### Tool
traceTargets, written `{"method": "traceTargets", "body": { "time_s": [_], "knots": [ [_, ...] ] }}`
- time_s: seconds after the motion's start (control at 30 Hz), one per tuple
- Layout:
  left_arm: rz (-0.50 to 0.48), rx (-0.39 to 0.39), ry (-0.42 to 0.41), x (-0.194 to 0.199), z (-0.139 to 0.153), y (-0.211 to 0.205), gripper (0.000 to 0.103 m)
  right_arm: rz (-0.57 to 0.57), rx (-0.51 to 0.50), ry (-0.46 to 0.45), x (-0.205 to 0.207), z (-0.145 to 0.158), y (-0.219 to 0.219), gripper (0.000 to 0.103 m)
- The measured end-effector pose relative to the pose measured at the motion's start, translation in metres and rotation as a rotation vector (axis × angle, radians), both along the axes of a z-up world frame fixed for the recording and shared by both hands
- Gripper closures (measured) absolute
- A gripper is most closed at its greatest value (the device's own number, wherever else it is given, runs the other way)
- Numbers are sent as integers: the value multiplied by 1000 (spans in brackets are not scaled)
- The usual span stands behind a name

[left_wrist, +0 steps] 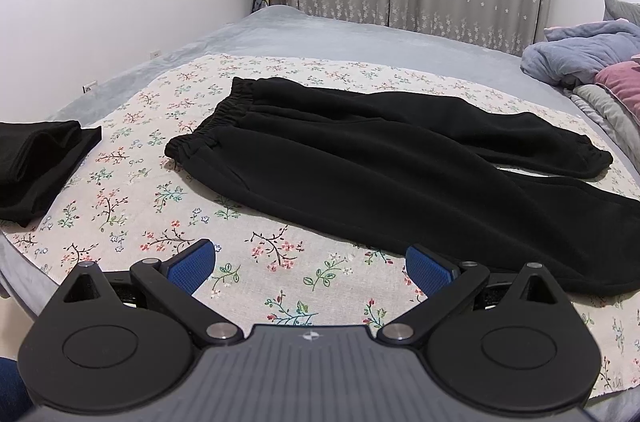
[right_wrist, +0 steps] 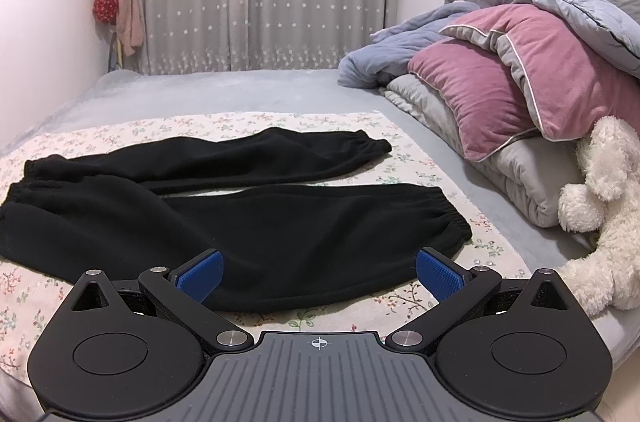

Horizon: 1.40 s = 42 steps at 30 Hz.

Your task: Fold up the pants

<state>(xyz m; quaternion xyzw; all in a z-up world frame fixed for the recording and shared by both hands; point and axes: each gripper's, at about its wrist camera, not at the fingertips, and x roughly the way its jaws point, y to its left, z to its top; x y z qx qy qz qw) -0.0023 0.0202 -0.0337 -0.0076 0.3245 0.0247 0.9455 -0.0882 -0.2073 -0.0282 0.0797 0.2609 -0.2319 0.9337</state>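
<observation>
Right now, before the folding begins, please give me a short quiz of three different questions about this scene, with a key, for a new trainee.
1. True or false: the black pants lie spread flat on the floral cloth, both legs apart.
2. Multiple choice: what lies on the cloth beyond the waistband, at the far left of the left wrist view?
A. a folded black garment
B. a white plush toy
C. a pink pillow
3. Fill in: the left hand-held gripper and the right hand-held gripper are both ____, holding nothing.

Key: 1 true; 2 A; 3 open.
</observation>
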Motion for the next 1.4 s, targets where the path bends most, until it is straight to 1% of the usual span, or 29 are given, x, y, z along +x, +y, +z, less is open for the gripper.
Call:
{"method": "traceTargets", "body": {
  "time_s": [0.1, 0.17, 0.2, 0.3, 0.4, 0.5, 0.6, 0.67, 0.7, 0.8, 0.87, 0.9, 0.97, 1.0, 1.03, 1.1, 1.17, 1.2, 1.27, 1.33, 1.37, 1.4],
  "knots": [
    [-13, -26, 10, 5, 0, 5, 0, 7, -6, 3, 1, -1, 1, 0],
    [-3, -51, 19, 14, 0, 15, 0, 10, -10, 6, 2, -3, 0, 0],
    [16, -66, 29, 22, 0, 24, 0, 11, -12, 8, 3, -5, -1, 0],
    [89, -99, 20, 46, 0, 49, 0, 14, -6, 23, 9, -16, -7, 0],
    [172, -116, 42, 79, 1, 73, 0, 21, -11, 70, 21, -30, -16, 0],
    [182, -147, 70, 108, 6, 88, 0, 44, -11, 105, 36, -41, -26, 0],
    [167, -114, 101, 142, 8, 94, 0, 56, -17, 110, 51, -44, -40, 0],
    [164, -93, 128, 163, 2, 97, 0, 66, -10, 105, 63, -43, -51, 0],
    [174, -101, 149, 173, -6, 100, 0, 70, -3, 103, 71, -43, -58, 0],
    [211, -144, 180, 181, -31, 111, 0, 63, 32, 115, 94, -47, -81, 0],
    [240, -173, 207, 184, -47, 121, 0, 64, 60, 132, 107, -55, -97, 0],
    [260, -213, 231, 186, -52, 128, 1, 64, 68, 144, 113, -60, -103, 0],
    [276, -285, 225, 187, -52, 136, 1, 52, 71, 194, 125, -73, -114, 0],
    [280, -297, 205, 185, -50, 137, 1, 38, 69, 224, 130, -78, -119, 0],
    [281, -287, 199, 185, -50, 136, 1, 25, 66, 243, 133, -82, -121, 0],
    [269, -266, 217, 190, -53, 132, 1, 11, 71, 244, 134, -83, -123, 0],
    [283, -273, 238, 193, -59, 132, 8, 18, 88, 225, 131, -81, -121, 0],
    [291, -289, 251, 195, -63, 131, 16, 26, 88, 216, 128, -81, -117, 0],
    [299, -269, 230, 197, -66, 128, 26, 39, 72, 225, 129, -80, -111, 0],
    [289, -234, 204, 201, -67, 124, 62, 52, 47, 242, 130, -82, -106, 0],
    [296, -241, 194, 200, -67, 124, 74, 56, 40, 246, 130, -83, -103, 0],
    [302, -265, 186, 198, -67, 127, 89, 59, 38, 246, 129, -84, -102, 0]
  ]
}}
